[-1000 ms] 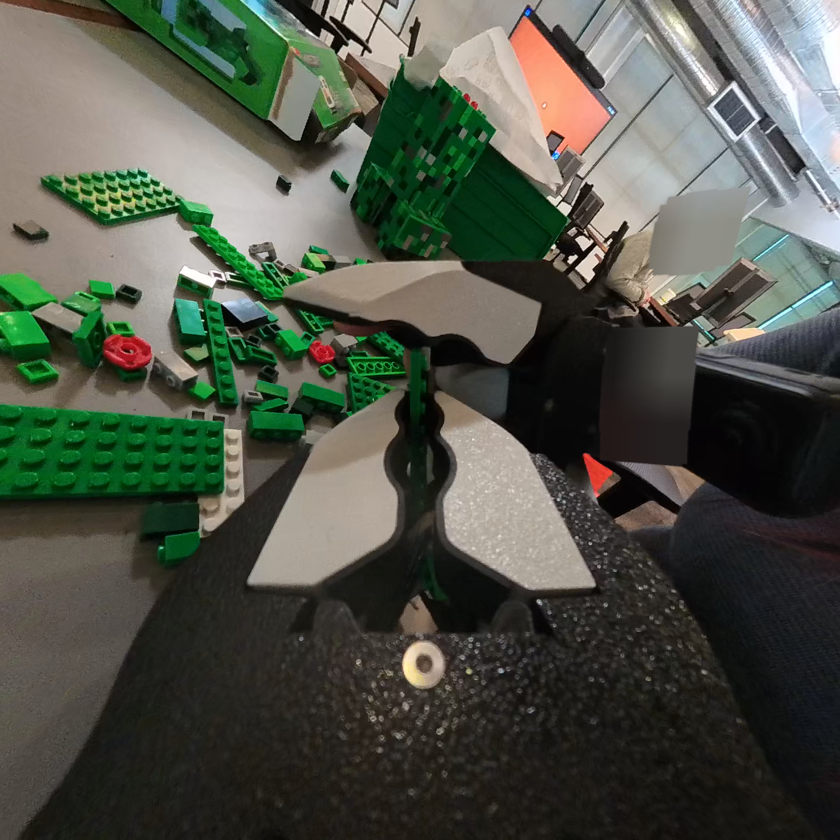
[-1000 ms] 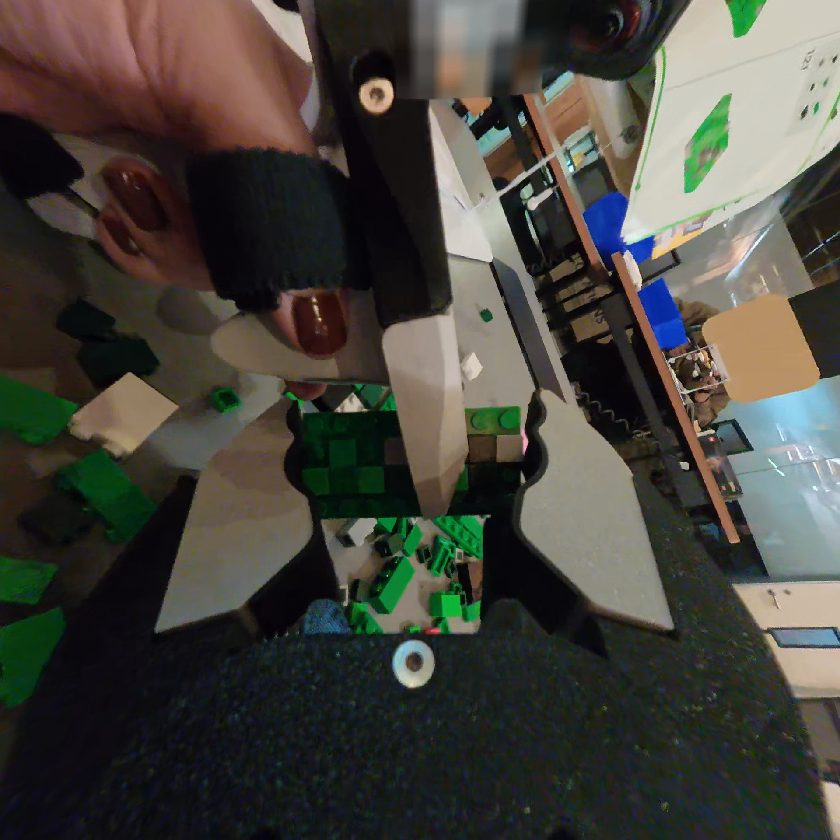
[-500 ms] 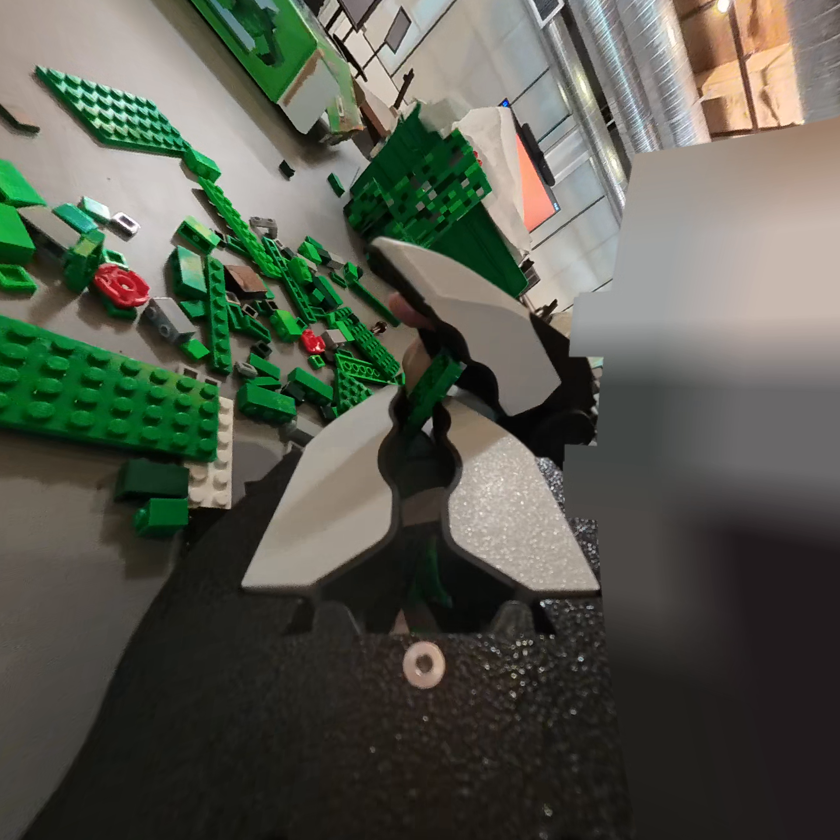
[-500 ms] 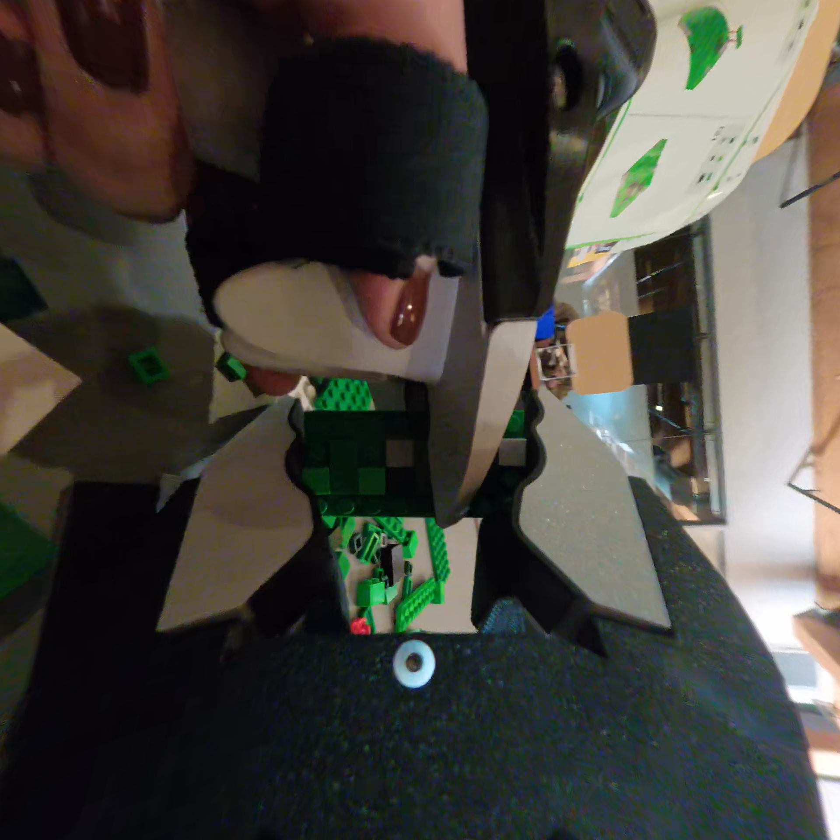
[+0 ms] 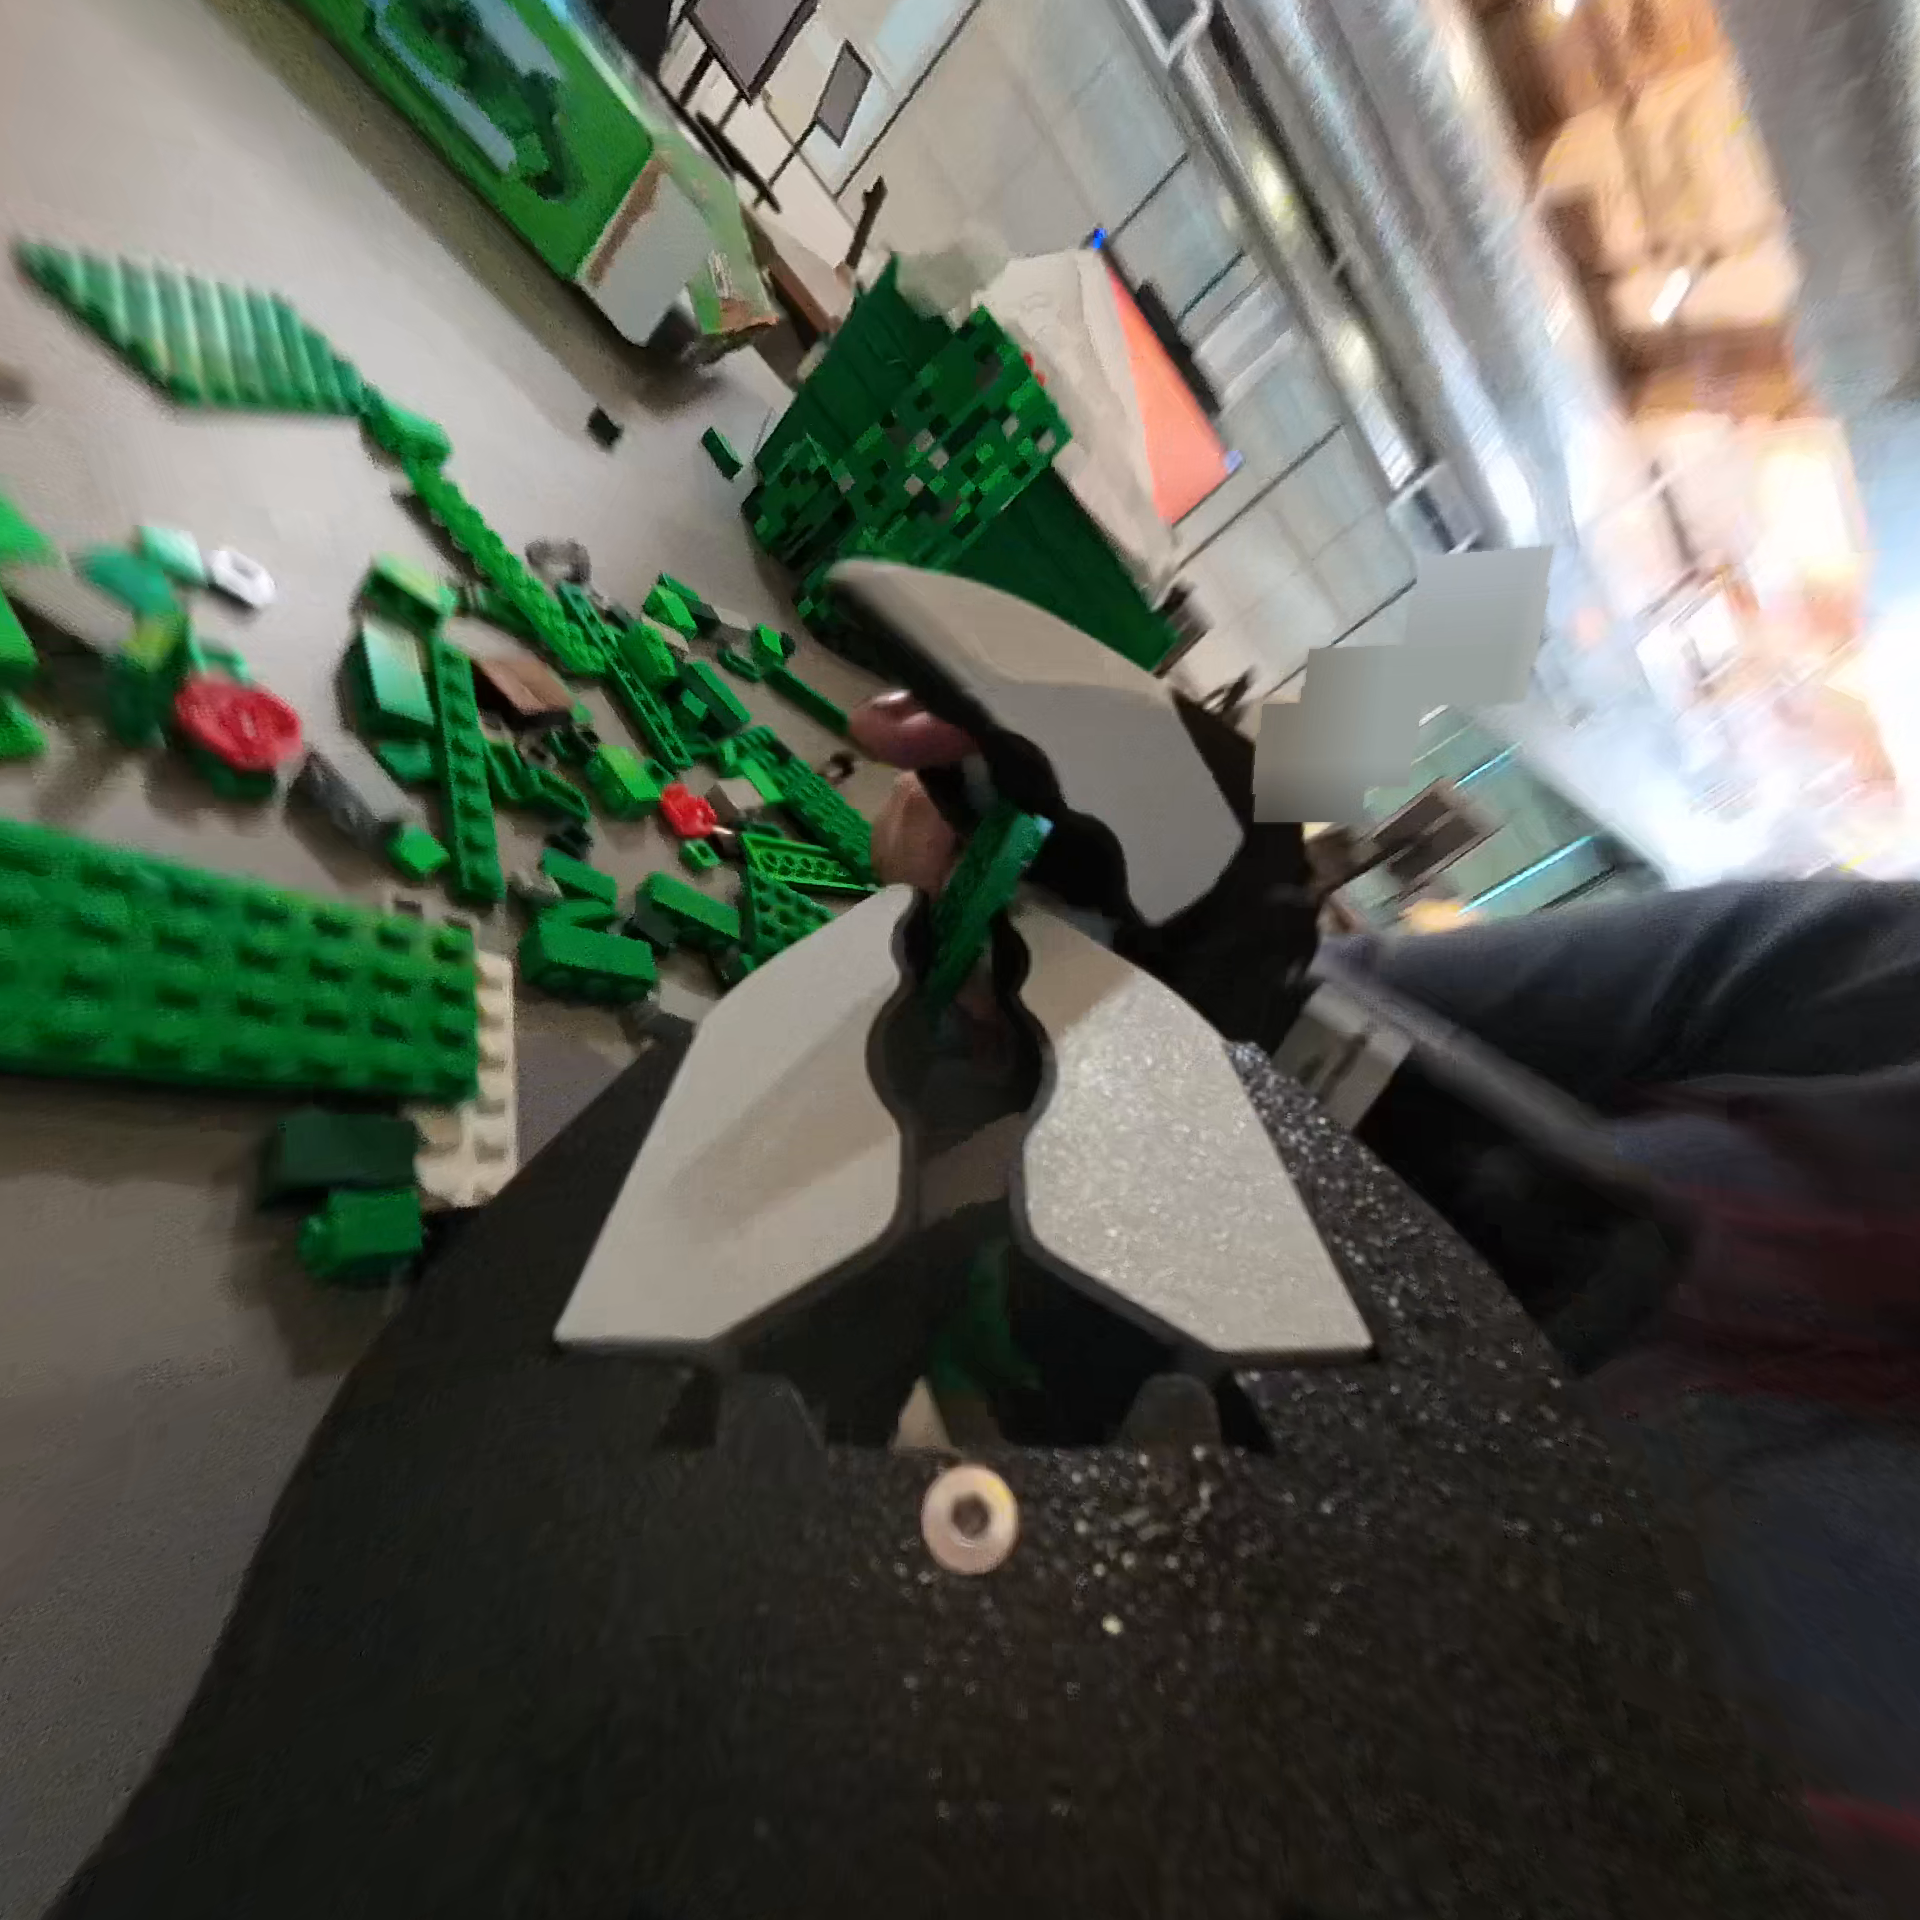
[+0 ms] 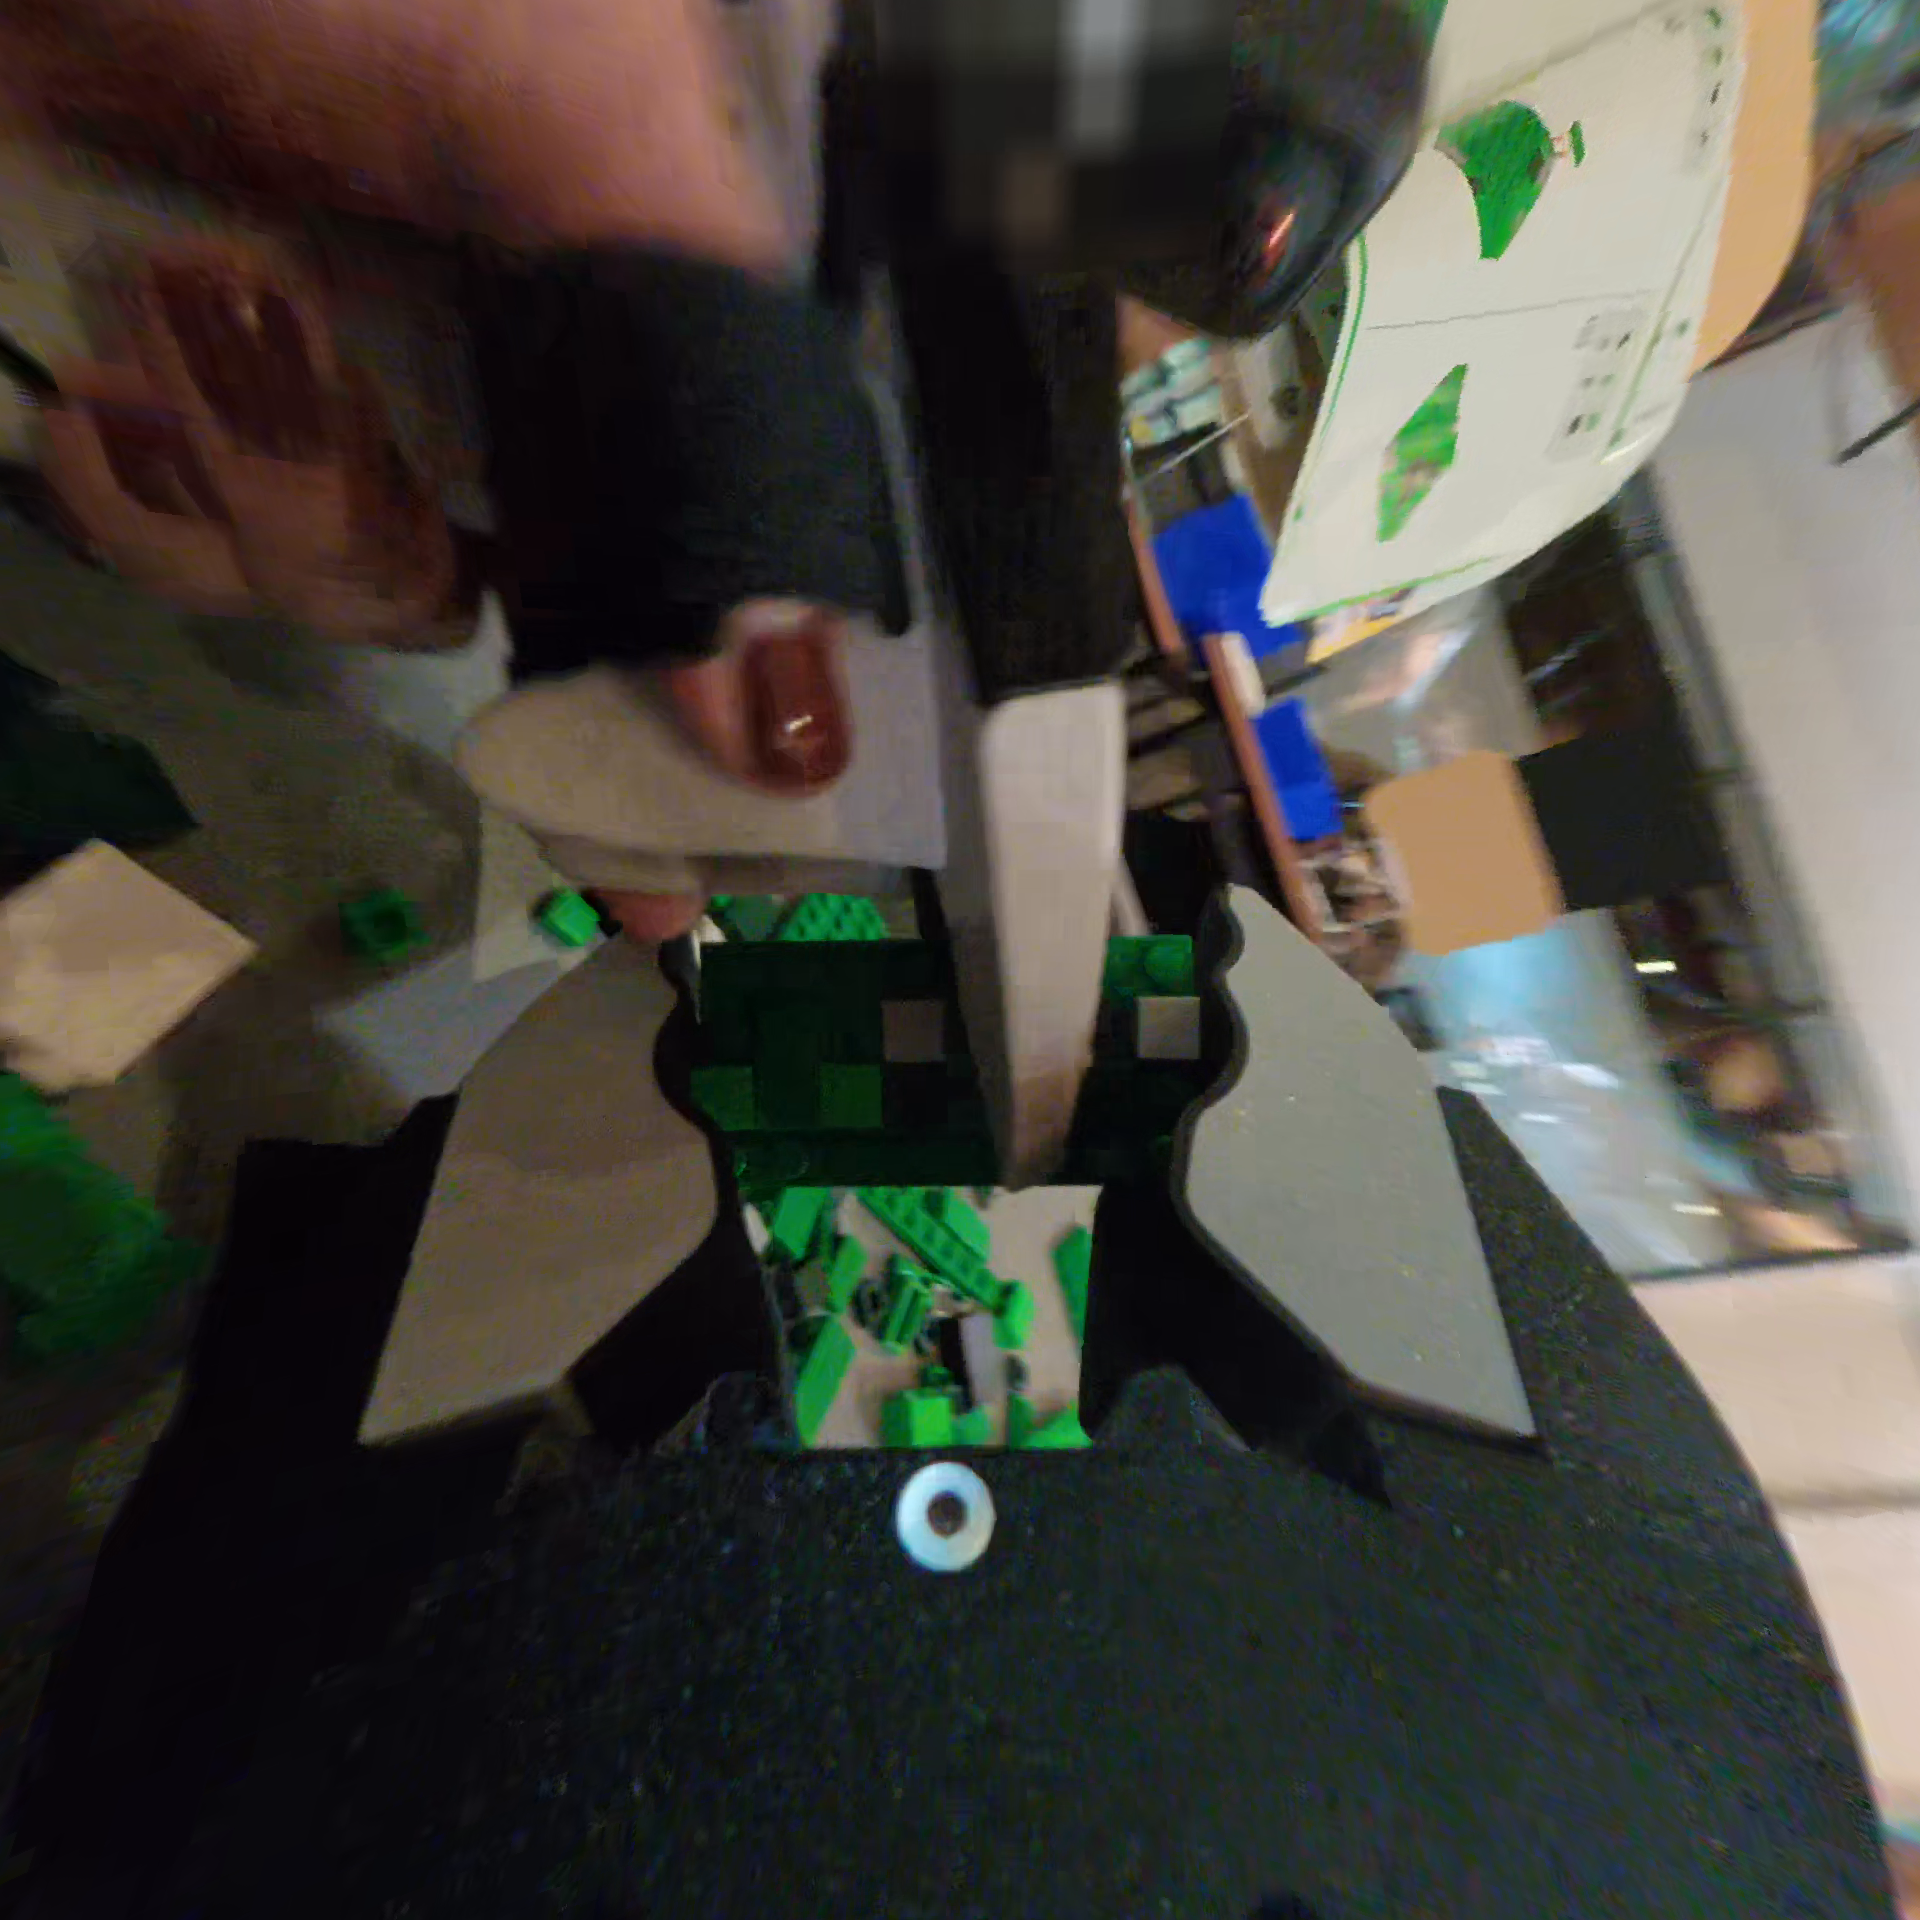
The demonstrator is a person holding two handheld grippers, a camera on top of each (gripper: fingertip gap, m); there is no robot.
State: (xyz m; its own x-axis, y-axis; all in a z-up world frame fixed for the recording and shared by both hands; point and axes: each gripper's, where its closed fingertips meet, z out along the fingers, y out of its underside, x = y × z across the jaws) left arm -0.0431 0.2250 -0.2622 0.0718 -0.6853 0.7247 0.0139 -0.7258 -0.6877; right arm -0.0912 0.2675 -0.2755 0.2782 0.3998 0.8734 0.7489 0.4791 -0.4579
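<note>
Here, my left gripper (image 5: pixel 961 940) is pinched tight on the thin edge of a green brick panel (image 5: pixel 982 883), which sticks up tilted between the grey fingers. My right gripper (image 6: pixel 951 1049) is spread wide and squeezes the same green brick panel (image 6: pixel 821 1060) by its two side edges. From this side I see its flat face, with dark green, light green and grey squares. One grey finger of the left gripper lies across that face. A hand (image 6: pixel 343 312) with a black strap holds that gripper, just above.

Under both grippers lies a grey table (image 5: pixel 135 1382). Loose green bricks (image 5: pixel 592 758) are spread on it. A big green plate (image 5: pixel 218 997) lies near them, and a red round piece (image 5: pixel 237 722) sits beside it. The pictures are blurry.
</note>
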